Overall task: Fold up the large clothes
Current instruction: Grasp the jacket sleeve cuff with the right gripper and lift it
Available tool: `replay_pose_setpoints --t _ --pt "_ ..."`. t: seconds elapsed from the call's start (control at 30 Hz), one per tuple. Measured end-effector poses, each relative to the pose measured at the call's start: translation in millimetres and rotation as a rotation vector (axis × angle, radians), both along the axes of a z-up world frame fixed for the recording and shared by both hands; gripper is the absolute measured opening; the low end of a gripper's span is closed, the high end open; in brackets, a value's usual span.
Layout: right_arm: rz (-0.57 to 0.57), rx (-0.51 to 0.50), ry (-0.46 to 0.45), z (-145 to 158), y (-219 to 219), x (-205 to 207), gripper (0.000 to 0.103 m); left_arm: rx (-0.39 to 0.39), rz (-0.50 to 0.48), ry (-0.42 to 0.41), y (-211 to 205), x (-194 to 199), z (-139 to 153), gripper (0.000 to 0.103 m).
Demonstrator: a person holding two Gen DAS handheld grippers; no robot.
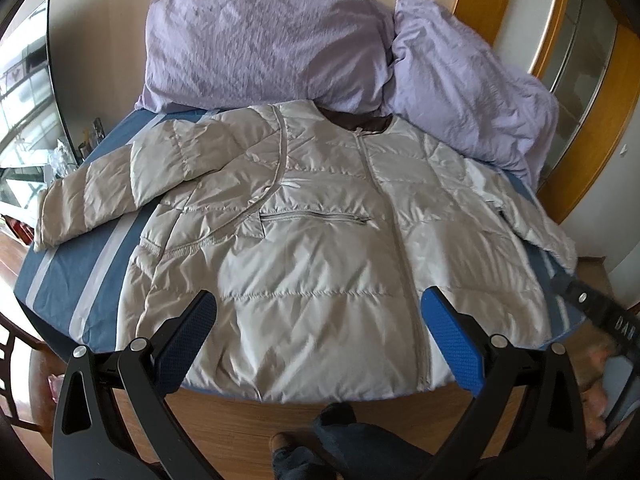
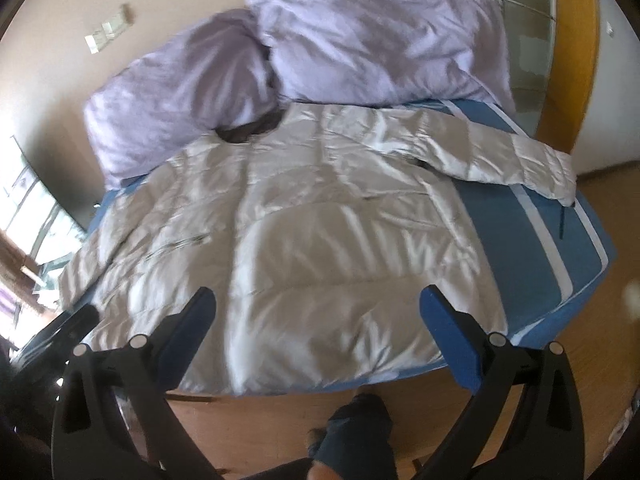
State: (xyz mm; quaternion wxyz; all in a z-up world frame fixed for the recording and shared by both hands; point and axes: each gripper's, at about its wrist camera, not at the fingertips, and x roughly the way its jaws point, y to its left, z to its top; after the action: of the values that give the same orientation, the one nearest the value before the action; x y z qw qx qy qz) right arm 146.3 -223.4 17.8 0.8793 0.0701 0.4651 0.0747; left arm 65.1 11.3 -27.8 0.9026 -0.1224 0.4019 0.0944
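A pale silver-beige quilted jacket lies flat, front up and zipped, on a blue bed with white stripes. Its left sleeve stretches out to the left. In the right wrist view the jacket fills the bed and its right sleeve reaches toward the right edge. My left gripper is open and empty above the jacket's hem. My right gripper is open and empty above the hem too. Part of the right gripper shows blurred at the right of the left wrist view.
Two lilac pillows lie at the head of the bed, touching the jacket's collar. A wooden bed frame edge runs along the front. The person's legs stand below. A wooden-framed door is at the right, windows at the left.
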Motion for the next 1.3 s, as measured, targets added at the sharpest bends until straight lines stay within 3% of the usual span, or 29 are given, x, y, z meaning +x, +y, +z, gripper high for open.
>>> replay_pose_setpoints --t 0.27,0.53,0.9,1.07,1.3 --pt "-0.181 0.049 0.078 -30.0 -73.3 74.5 0.101 0.03 0.025 0.063 10.5 54.7 -22.0 0.102" --pt "-0.45 0.071 0.151 -64.2 -175.5 151.6 0.101 0.069 0.042 0.115 20.0 113.9 -42.2 0.102" --pt "-0.795 -0.009 0.22 -109.1 -307.3 193.8 0.098 0.081 0.119 0.182 42.5 156.9 -73.5 0.102" --pt "-0.863 0.094 0.256 -131.2 -341.4 188.8 0.086 0.073 0.125 0.21 47.7 158.8 -88.2 0.102" --pt "-0.859 0.133 0.25 -144.1 -348.4 184.3 0.066 0.102 0.119 0.22 44.7 159.8 -92.9 0.102"
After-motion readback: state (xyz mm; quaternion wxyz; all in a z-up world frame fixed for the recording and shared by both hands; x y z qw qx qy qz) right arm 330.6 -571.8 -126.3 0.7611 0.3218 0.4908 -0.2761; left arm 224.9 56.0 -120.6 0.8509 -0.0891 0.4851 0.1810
